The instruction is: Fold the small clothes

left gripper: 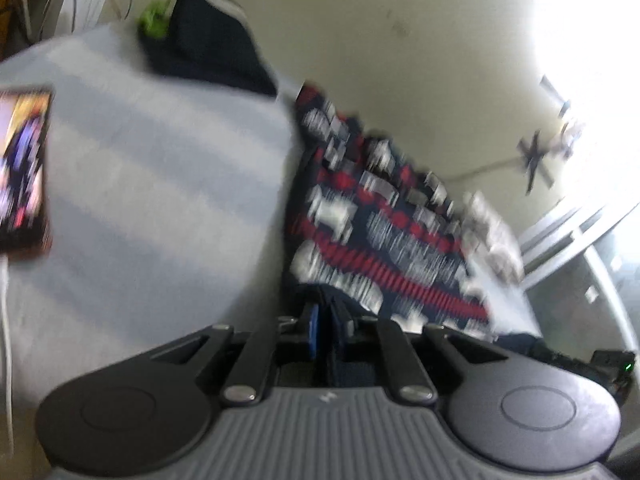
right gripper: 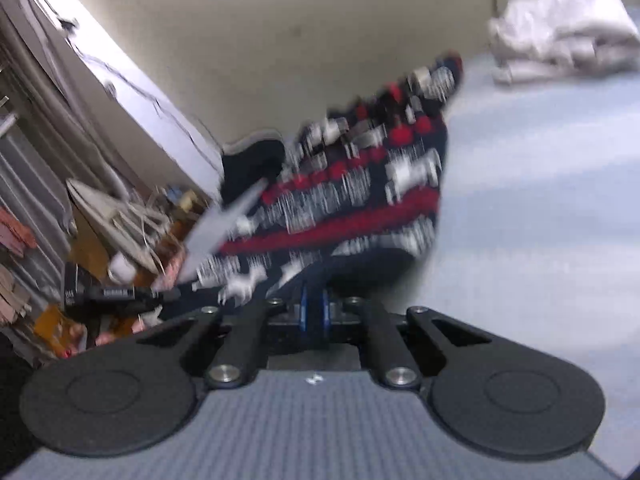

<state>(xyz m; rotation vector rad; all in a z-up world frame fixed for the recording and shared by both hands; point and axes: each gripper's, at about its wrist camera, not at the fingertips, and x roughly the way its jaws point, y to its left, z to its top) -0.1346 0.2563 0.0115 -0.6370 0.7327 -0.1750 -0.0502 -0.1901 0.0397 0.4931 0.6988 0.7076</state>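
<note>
A pale blue-grey bedsheet (left gripper: pixel 160 184) with broad, soft stripes covers the work surface, and both views are smeared by motion blur. On it, at the left edge of the left wrist view, lies a phone (left gripper: pixel 24 172) with a lit, colourful screen; toward the far end sits a heap of dark navy clothing (left gripper: pixel 212 52) with a pale trim, and a small bright green item (left gripper: pixel 154 22) just beside it. In the right wrist view a crumpled pile of whitish fabric (right gripper: pixel 560 28) rests at the far corner of the sheet, while cluttered shelves and cables (right gripper: pixel 120 216) fill the left side. The task's garment, a knitted navy piece patterned in red and white (left gripper: pixel 380 220), hangs stretched between the two tools, lifted off the sheet and blocking much of the wall behind. The left gripper (left gripper: pixel 330 344) is clamped on its dark hem, and the right gripper (right gripper: pixel 314 312) is pinched on the opposite edge (right gripper: pixel 340 208), blue pads pressed together on cloth.
</note>
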